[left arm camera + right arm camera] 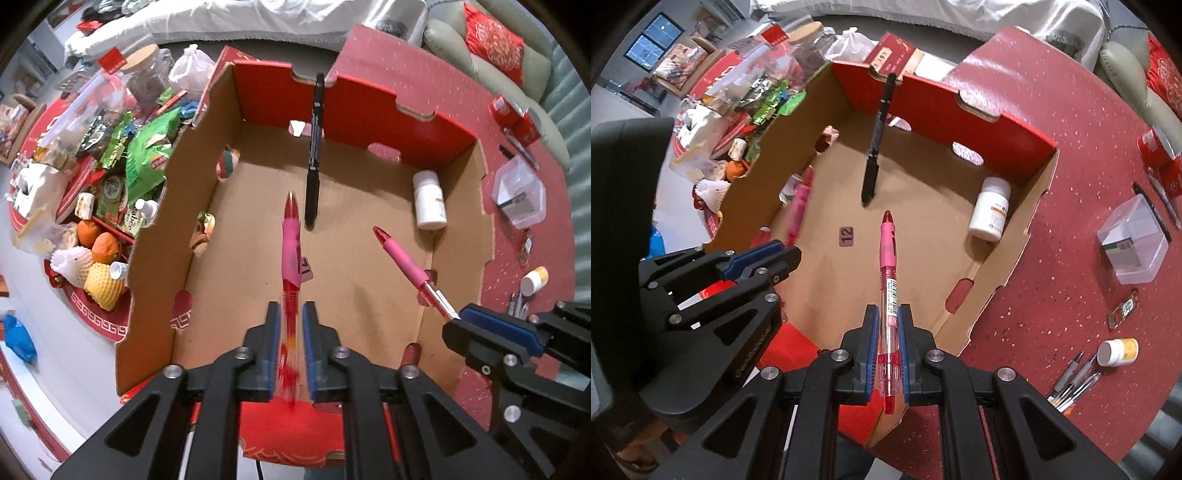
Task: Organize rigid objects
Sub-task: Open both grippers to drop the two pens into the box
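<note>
Left gripper (290, 317) and right gripper (888, 325) each clamp a pink pen over the box (1015, 236); bottle (991, 208) and black pen (875, 155) inside; lower-right pens (1075, 380) remain.

Around me: a round table under a speckled dark-red cloth (1052, 192). Beyond it, a grey-green padded sofa (491, 66) carrying a red embroidered cushion (493, 40). White draped fabric (258, 18) lies behind. Pale grey floor (74, 332). One dark-framed window (653, 40), upper left.
</note>
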